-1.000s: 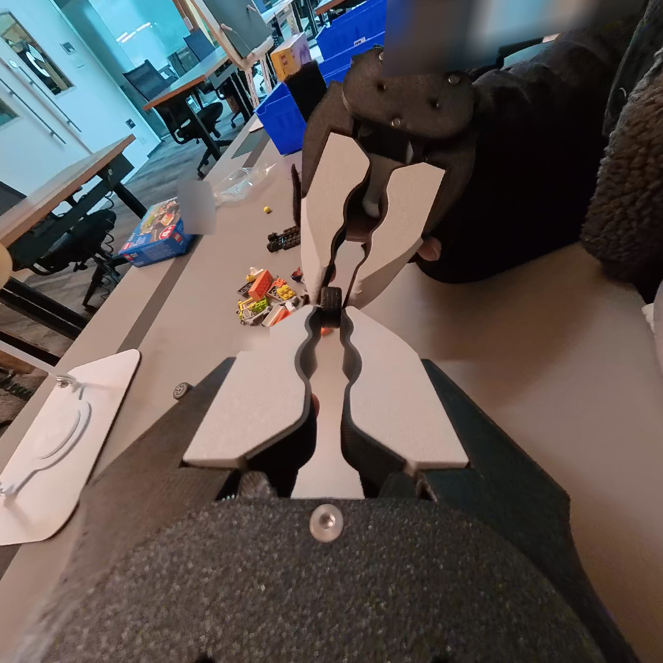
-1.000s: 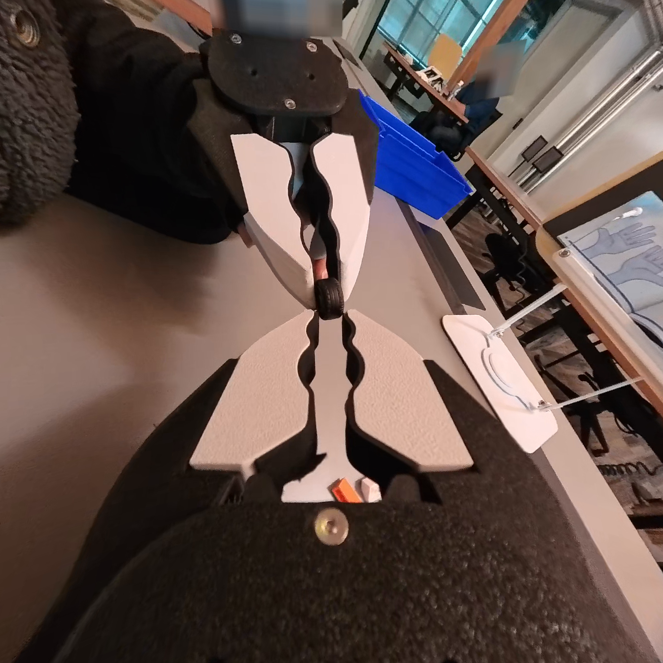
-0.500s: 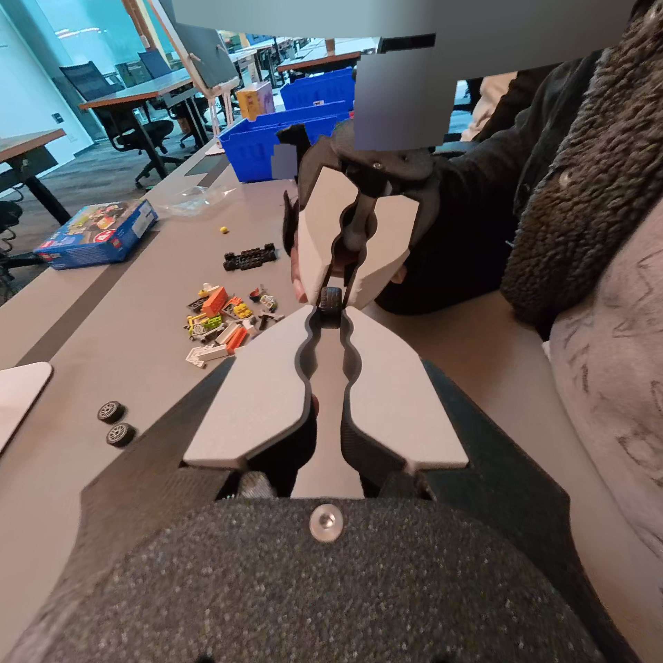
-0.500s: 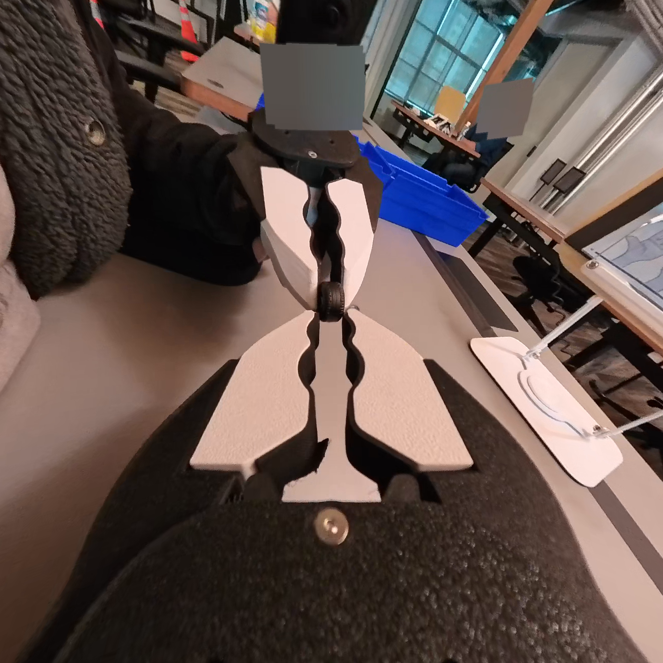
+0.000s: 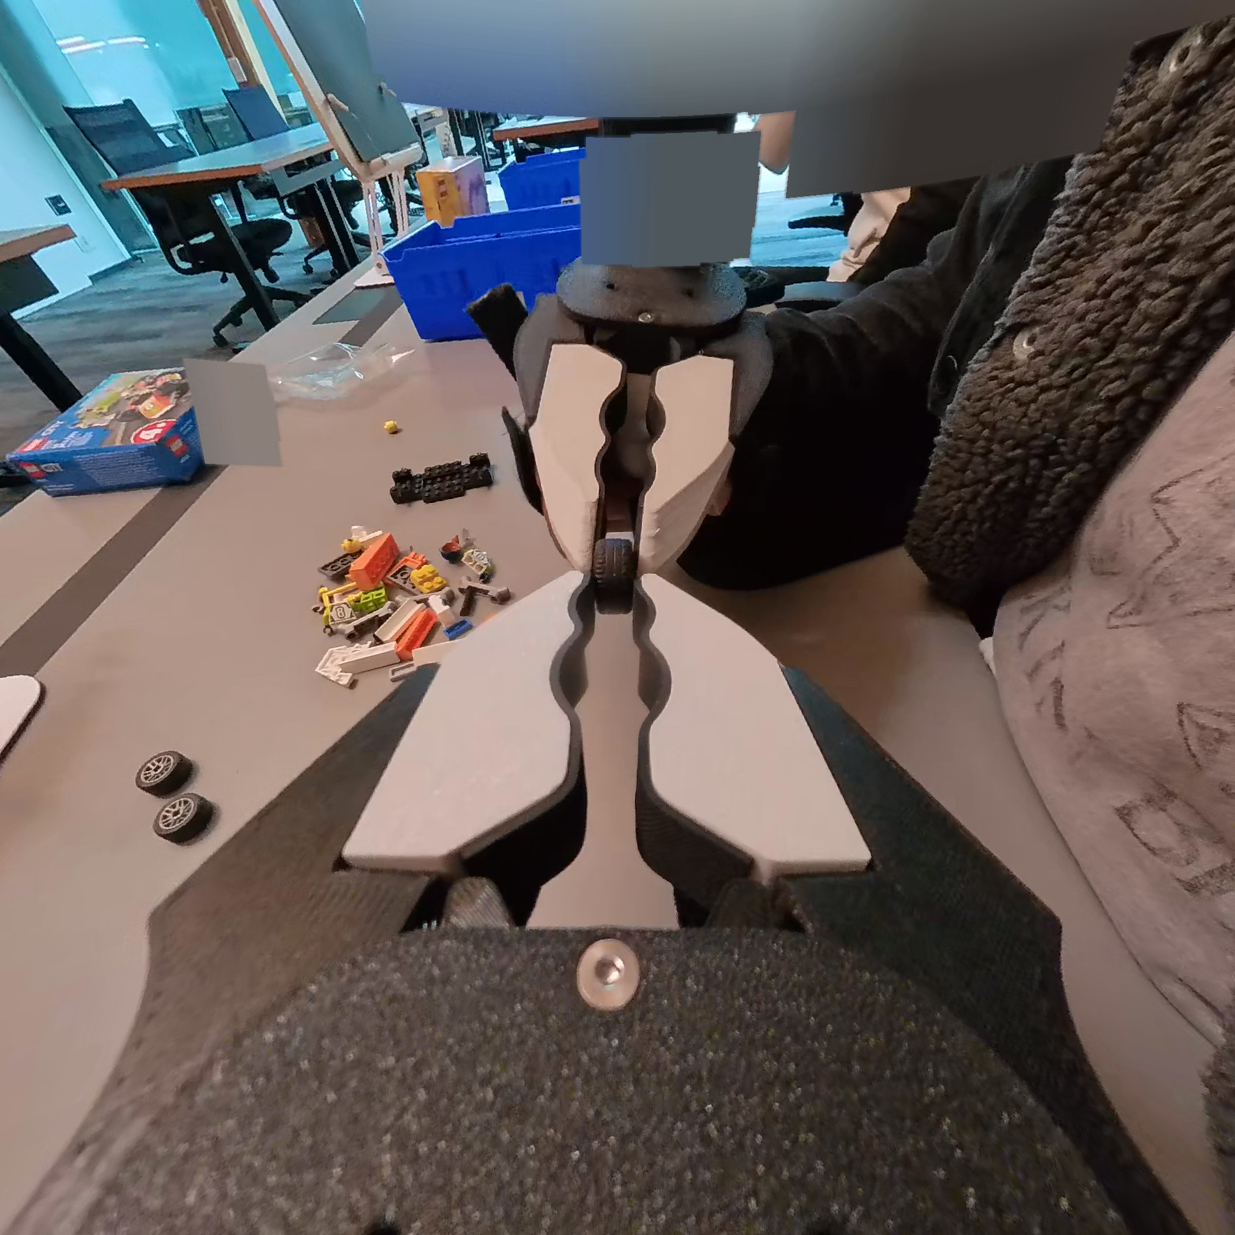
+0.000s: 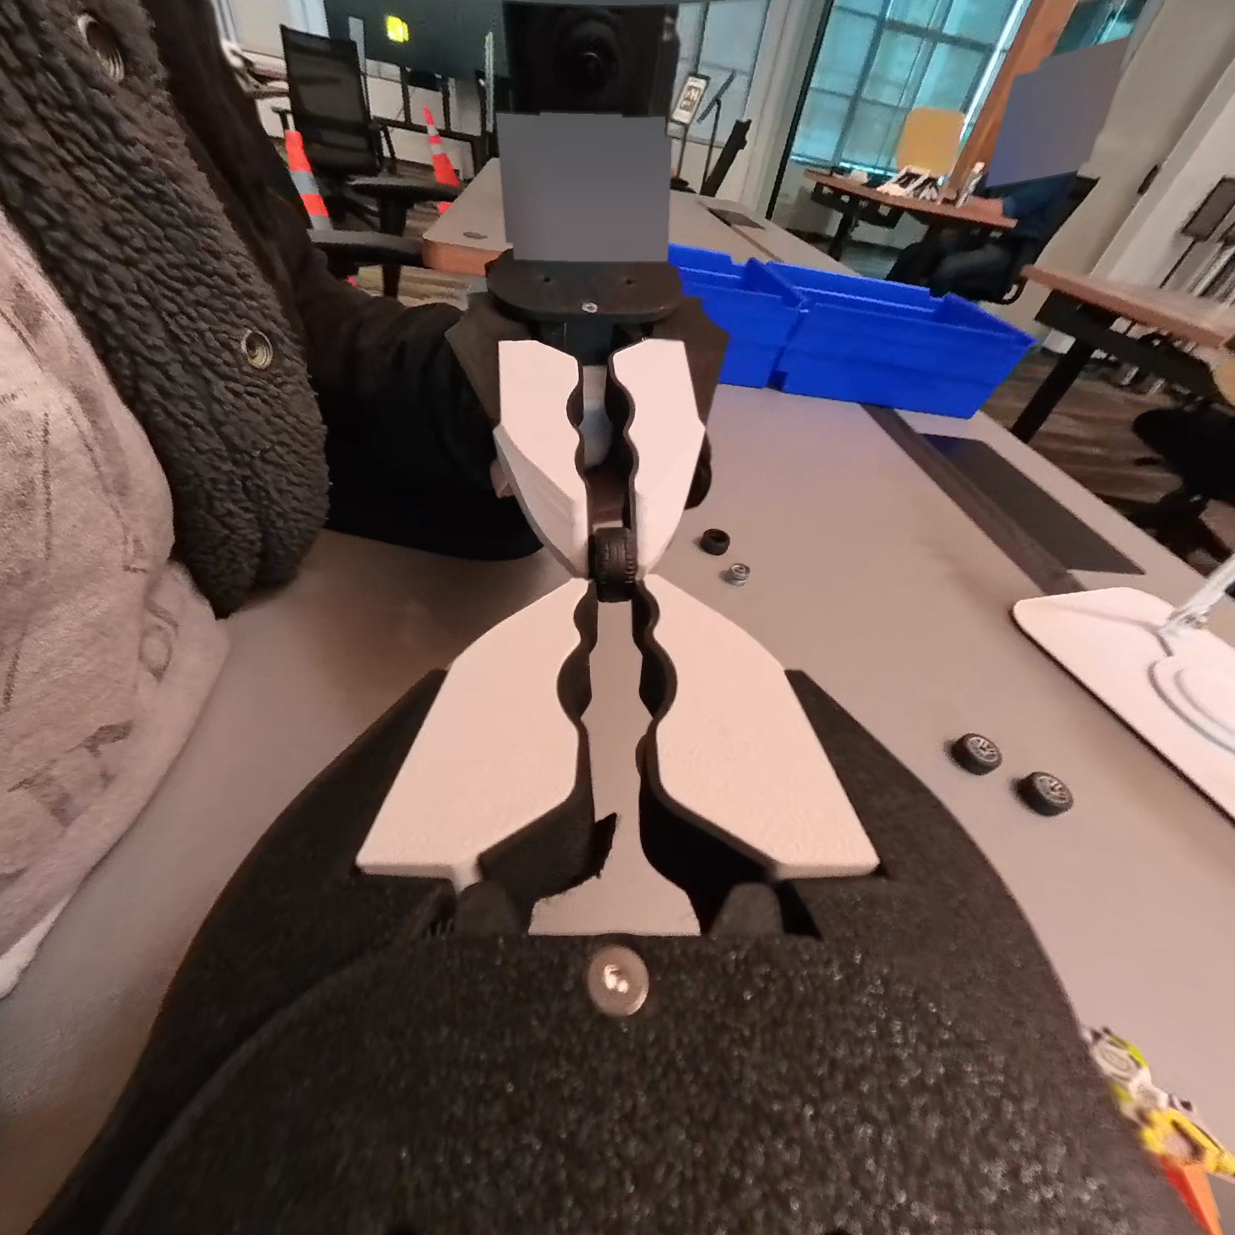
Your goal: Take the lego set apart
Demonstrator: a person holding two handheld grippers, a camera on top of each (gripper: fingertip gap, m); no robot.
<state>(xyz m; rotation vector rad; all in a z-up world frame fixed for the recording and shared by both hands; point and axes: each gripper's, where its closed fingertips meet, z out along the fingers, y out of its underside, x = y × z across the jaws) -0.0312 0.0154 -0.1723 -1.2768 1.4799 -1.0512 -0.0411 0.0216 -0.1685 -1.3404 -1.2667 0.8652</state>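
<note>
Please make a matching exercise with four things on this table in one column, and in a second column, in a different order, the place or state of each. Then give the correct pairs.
Things:
1. black wheel
2. black chassis piece
3. pile of small coloured bricks
4. blue set box

Places or states:
A. lying flat near the far left edge of the table
B. pinched between the tips of the left gripper and the right gripper
C. loose heap left of the grippers
D. alone on the table, beyond the heap

Pairs: 1-B, 2-D, 3-C, 4-A
</note>
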